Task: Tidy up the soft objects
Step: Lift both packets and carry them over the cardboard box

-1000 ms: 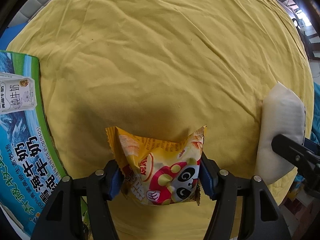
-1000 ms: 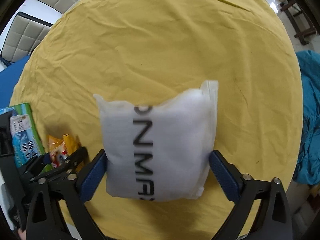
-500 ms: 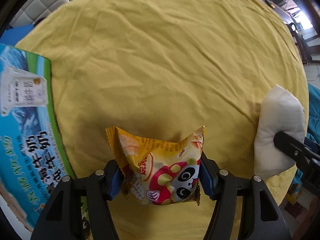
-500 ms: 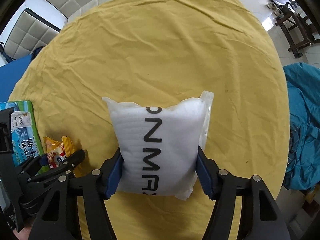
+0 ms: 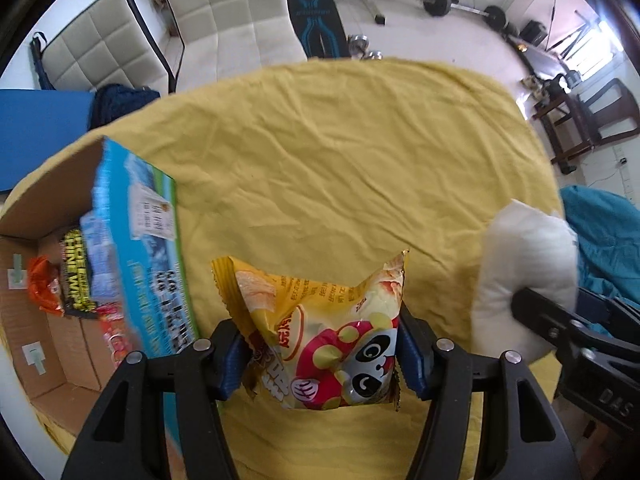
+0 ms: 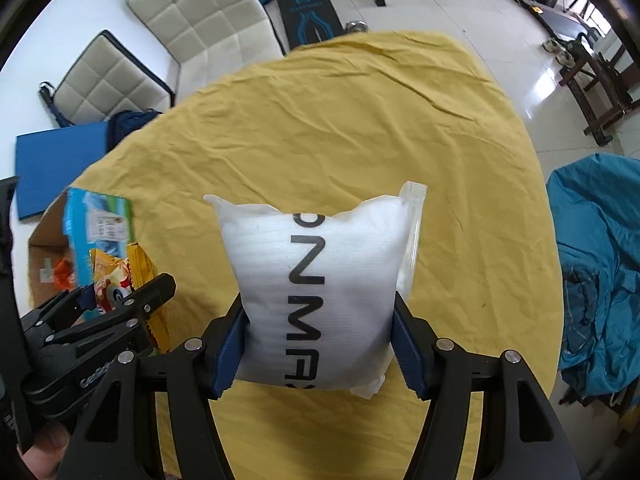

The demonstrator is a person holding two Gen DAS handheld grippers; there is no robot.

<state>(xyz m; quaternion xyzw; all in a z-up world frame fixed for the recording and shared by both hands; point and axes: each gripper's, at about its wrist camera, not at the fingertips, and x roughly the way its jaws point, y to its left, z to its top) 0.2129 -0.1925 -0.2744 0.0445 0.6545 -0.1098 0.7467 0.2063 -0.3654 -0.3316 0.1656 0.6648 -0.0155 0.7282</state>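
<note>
My left gripper (image 5: pixel 320 350) is shut on a yellow snack bag with a panda print (image 5: pixel 324 332) and holds it above the yellow tablecloth (image 5: pixel 340 168). My right gripper (image 6: pixel 320 344) is shut on a white soft pack with black letters (image 6: pixel 320 280), also lifted off the cloth. The white pack shows at the right of the left wrist view (image 5: pixel 524 280). The snack bag and left gripper show at the left of the right wrist view (image 6: pixel 120 276). An open cardboard box with a blue-green printed flap (image 5: pixel 132 240) stands left of the snack bag.
The box (image 6: pixel 60 248) holds an orange packet (image 5: pixel 44 288) and a black-yellow packet (image 5: pixel 78 268). Beige chairs (image 5: pixel 224 20) stand beyond the table's far edge. A teal cloth heap (image 6: pixel 600 272) lies right of the table. Gym gear lies on the floor behind.
Both grippers have risen and tilted up, so the room and the box's inside come into view. The right gripper closed tighter on the white pack. The snack bag stays gripped.
</note>
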